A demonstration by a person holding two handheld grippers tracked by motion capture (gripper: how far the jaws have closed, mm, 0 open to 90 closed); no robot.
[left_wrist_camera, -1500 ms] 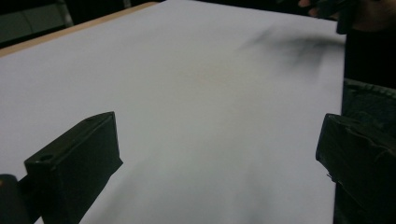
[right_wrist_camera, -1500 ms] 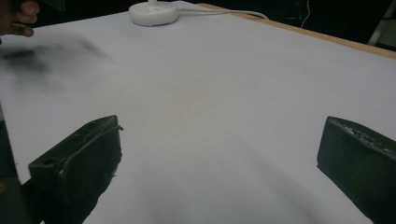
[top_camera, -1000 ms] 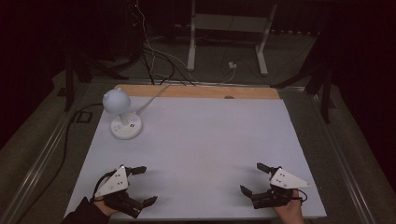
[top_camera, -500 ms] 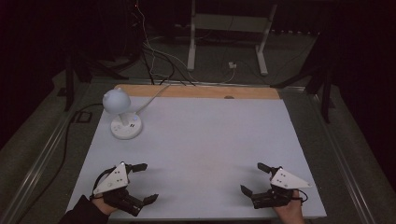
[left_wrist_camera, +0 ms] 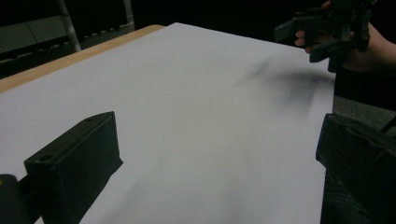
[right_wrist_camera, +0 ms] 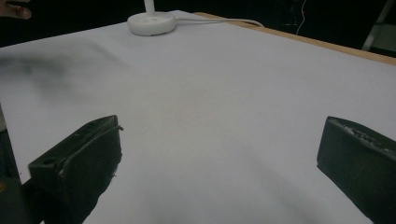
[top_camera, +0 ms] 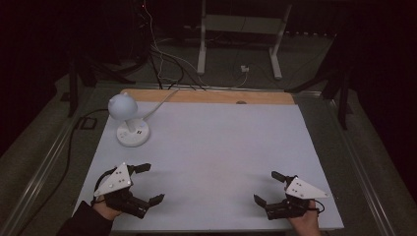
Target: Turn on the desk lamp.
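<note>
Lamp (top_camera: 129,120) stands untouched at the desk's (top_camera: 216,147) far left corner, well apart from both grippers. Left gripper (top_camera: 149,184) and right gripper (top_camera: 266,188) hover near the front edge, jaws released, nothing begun.

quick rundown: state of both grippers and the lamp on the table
left gripper: open, empty, near the table's front left corner
right gripper: open, empty, near the front right corner
lamp: upright at the far left, cord attached; lit or not, cannot tell
</note>
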